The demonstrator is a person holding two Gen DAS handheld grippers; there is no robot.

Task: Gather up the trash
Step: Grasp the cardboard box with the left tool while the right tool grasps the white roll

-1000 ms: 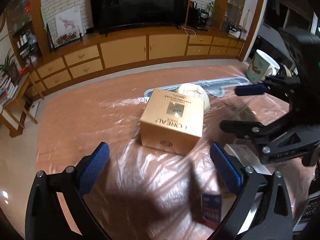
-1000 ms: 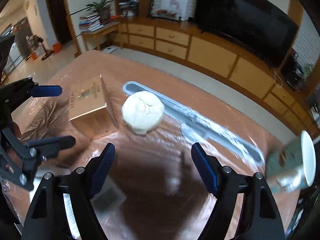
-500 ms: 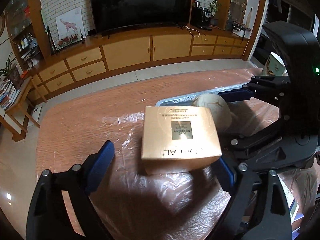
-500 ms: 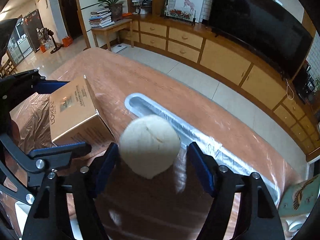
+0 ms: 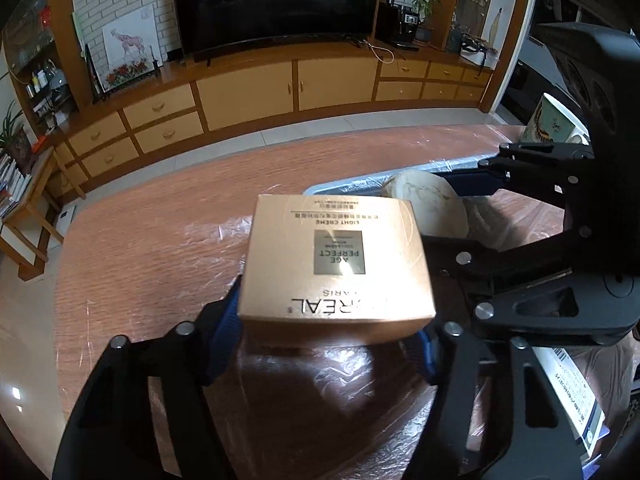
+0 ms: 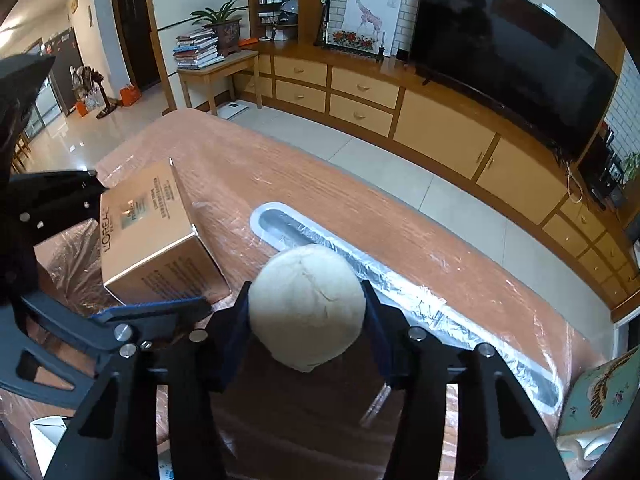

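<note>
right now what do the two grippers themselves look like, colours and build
Both are alike: the left gripper and the right gripper have matte black plastic linkage arms joined by round silver pivot bolts, each ending in two flat fingers faced with dark blue pads. A bulky black housing sits behind the right one. No cables, sleeves or printed markings show.

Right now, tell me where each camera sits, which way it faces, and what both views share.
Left wrist: on the left gripper, facing the TV cabinet over the table; its fingers flank the gold box; the right gripper shows at right.
Right wrist: on the right gripper, facing the same cabinet from the other side; its fingers flank the white ball; the left gripper shows at left.
Shared: box, ball, table, patterned cup.
</note>
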